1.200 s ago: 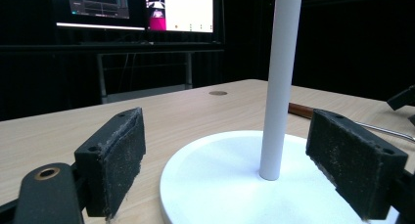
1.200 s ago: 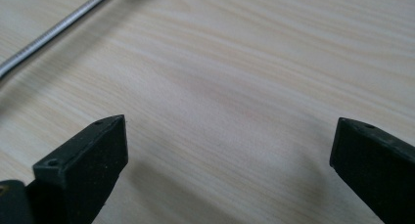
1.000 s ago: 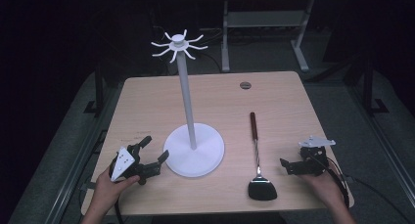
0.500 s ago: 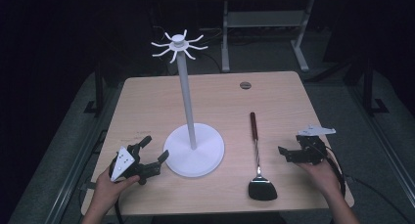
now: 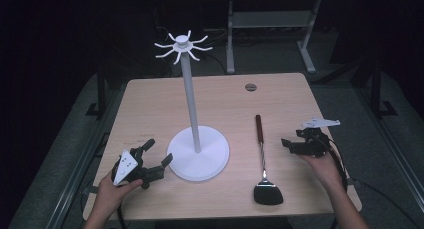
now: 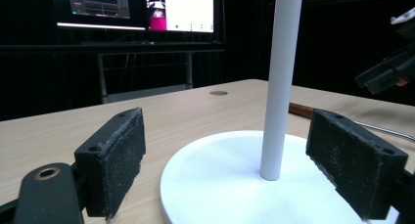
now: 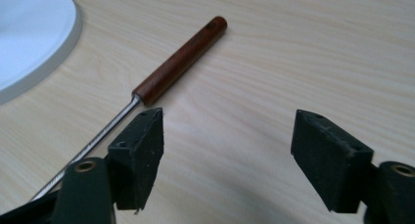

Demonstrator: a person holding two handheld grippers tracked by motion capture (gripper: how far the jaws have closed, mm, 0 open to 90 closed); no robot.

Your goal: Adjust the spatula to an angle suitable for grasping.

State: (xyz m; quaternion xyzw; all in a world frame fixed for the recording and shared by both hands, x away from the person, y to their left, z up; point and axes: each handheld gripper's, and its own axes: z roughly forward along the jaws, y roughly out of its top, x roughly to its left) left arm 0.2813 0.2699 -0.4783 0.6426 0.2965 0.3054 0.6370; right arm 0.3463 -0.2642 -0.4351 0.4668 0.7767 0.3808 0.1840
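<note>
A spatula (image 5: 262, 159) lies flat on a light wooden desk (image 5: 280, 99), its long axis running from the near edge toward the far one, the black blade (image 5: 268, 194) nearest the person and the reddish-brown wooden handle (image 7: 181, 60) pointing away. It rests just ahead of the right gripper (image 5: 289, 144), whose fingers (image 7: 139, 155) stand wide apart and hold nothing; in the right gripper view the thin metal shank passes beside the left-hand finger while the handle angles up and away beyond the tips. The right gripper sits in the person's right hand (image 5: 320, 164), above the desk's right edge, aimed toward the spatula. The left gripper (image 5: 157, 159), held in the left hand (image 5: 112, 189) near the front-left corner, also has its fingers (image 6: 115, 160) spread wide and empty. Between and just beyond them stands a white rack (image 5: 189, 99), its round base (image 6: 230, 185) on the desk and its upright pole (image 6: 280, 77) topped by a ring of curved hooks (image 5: 182, 46).
</note>
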